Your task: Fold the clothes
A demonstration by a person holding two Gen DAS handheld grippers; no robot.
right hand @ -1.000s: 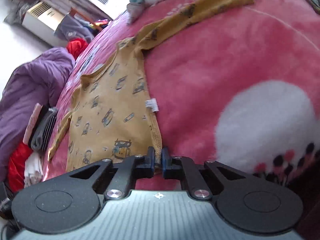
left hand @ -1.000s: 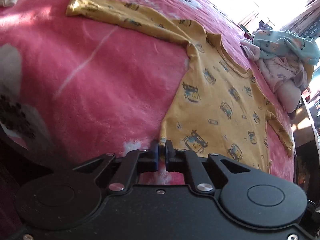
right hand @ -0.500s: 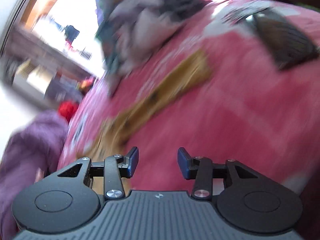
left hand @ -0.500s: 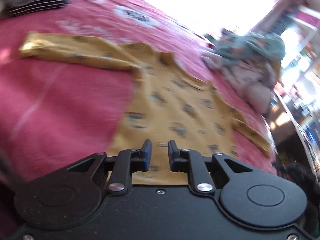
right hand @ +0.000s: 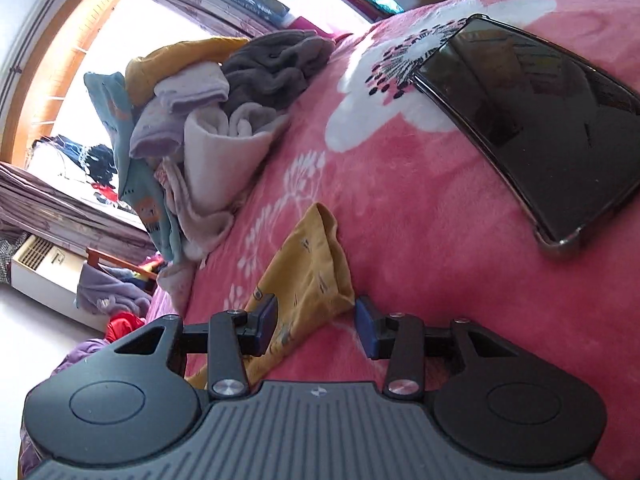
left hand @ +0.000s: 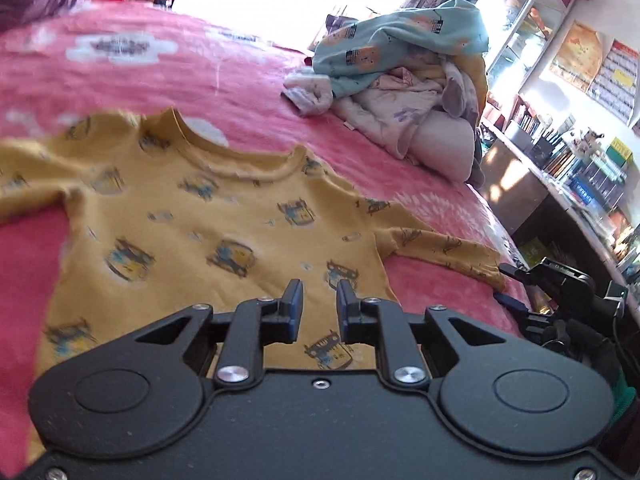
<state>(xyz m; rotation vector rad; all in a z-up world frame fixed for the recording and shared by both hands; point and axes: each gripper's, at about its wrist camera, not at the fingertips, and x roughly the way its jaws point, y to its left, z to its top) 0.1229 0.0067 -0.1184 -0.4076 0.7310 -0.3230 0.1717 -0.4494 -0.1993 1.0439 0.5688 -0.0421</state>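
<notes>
Yellow shirt (left hand: 192, 232) lies flat on the bed (left hand: 248, 92); its sleeve (right hand: 308, 276) runs lengthwise between the right gripper's (right hand: 316, 326) half-open, empty fingers, the left gripper (left hand: 319, 304) being slightly parted, empty, over the hem.

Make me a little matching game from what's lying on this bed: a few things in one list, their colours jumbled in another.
Things:
1. shirt spread flat
2. blanket under it
3. top garment on the pile
4. phone

Colours:
A. pink
B. black
C. yellow
D. pale blue-green

Pairs: 1-C, 2-A, 3-D, 4-B
</notes>
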